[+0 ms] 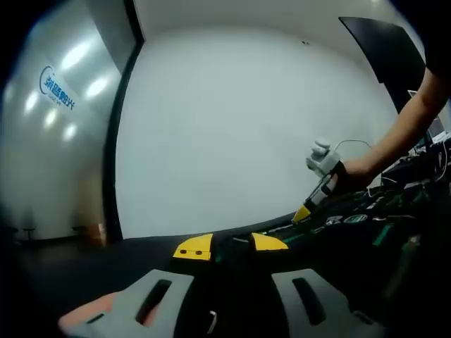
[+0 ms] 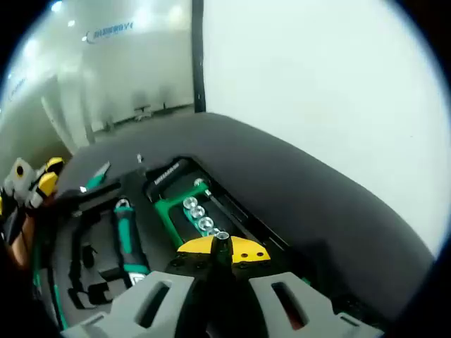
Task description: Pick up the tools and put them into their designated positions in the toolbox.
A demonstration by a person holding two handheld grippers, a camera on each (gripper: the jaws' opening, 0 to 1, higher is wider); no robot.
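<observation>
Right gripper (image 2: 218,248) is low over the toolbox (image 2: 84,232), yellow tips nearly together around a small shiny socket (image 2: 222,236). It looks pinched there, though whether the tips truly bite is hard to tell. Just beyond, a row of sockets (image 2: 199,213) sits in the green holder (image 2: 169,211), so this reads as the placing step: seating one more socket at the near end of the row. The next move calls for a careful line-up over the empty seat and a straight press down.

Further left in the foam, a green-handled driver (image 2: 125,236) is already bedded, and pliers (image 2: 95,176) lie past it.

Left gripper (image 1: 229,246) hovers at the table's edge, tips slightly parted, nothing between them. Off to its right, the person's hand (image 1: 352,176) angles the other gripper (image 1: 304,211) steeply down toward the tools.
</observation>
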